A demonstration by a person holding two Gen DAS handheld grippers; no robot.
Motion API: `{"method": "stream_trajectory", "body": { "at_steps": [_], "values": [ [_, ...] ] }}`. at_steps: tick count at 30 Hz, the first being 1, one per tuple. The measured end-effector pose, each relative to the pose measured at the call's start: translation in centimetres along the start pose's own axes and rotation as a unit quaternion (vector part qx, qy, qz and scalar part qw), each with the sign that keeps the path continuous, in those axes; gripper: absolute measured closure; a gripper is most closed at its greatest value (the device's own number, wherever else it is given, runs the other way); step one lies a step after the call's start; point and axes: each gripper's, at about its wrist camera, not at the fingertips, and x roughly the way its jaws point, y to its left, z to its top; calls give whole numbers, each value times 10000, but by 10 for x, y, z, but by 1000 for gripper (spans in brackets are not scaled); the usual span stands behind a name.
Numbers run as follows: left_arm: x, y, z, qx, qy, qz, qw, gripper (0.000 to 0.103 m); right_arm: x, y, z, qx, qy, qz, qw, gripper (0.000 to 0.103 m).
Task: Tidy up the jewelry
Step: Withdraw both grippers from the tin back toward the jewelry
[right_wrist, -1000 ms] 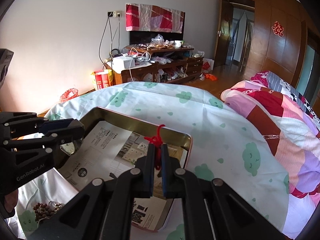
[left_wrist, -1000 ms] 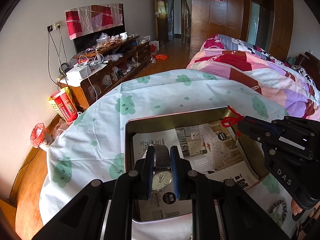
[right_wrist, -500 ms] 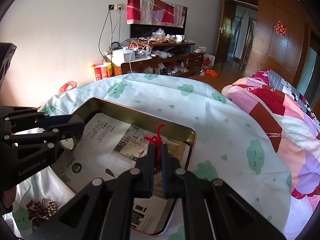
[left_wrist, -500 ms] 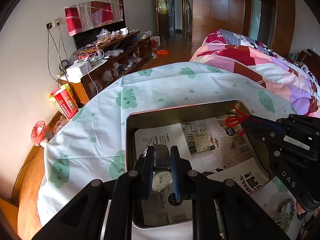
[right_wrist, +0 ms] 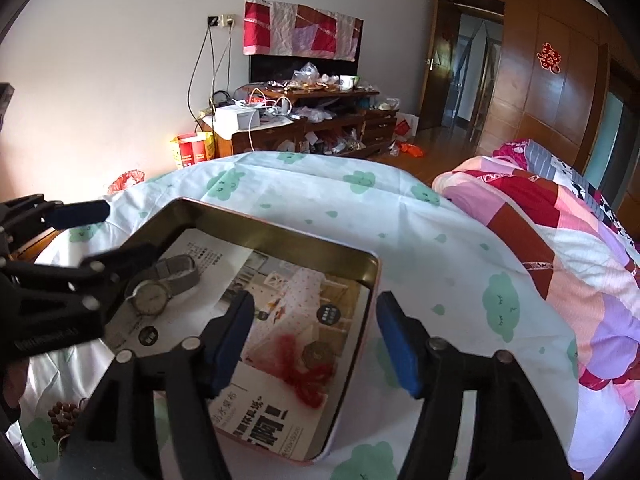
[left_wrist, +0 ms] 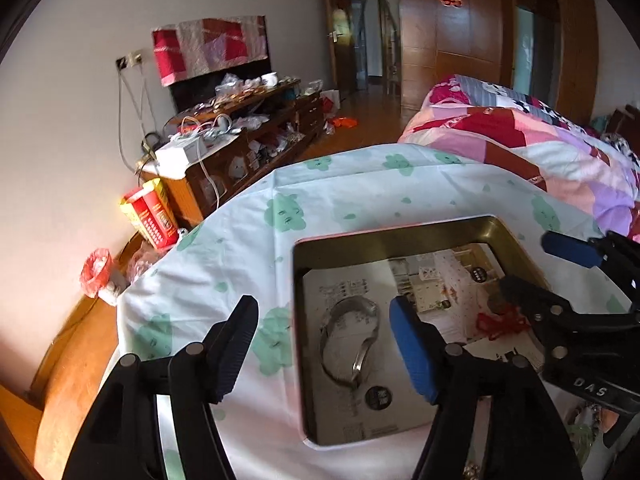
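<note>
Now both sets of jaws stand spread and hold nothing. Left gripper [left_wrist: 324,338] hangs above the watch [left_wrist: 349,342], which lies on the paper liner in the tin [right_wrist: 280,246]. Right gripper [right_wrist: 312,330] hangs above the red-cord charm [right_wrist: 310,372], also in the tin. Judgement: watch is heavy-ish, mesh band floppy; grip the case. Charm light, cord limp; pinch the knot. Bead bracelet [right_wrist: 62,416] waits outside on the cloth.
</note>
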Motion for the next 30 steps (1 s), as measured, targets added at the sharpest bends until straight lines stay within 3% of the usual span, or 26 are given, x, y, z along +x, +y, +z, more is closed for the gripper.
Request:
{"method": "stream_trajectory", "body": {
  "at_steps": [12, 19, 30],
  "values": [
    [-42, 18, -41, -161, 102, 201, 9996, 35, -27, 3, -15, 113, 25, -66, 9999, 37],
    [-77, 4, -79, -141, 248, 181, 9994, 35, -56, 13, -43, 162, 53, -89, 9998, 33],
    [-97, -27, -121, 186, 506, 7, 9985, 35, -104, 10, -95, 475, 94, -236, 9985, 33]
  ]
}}
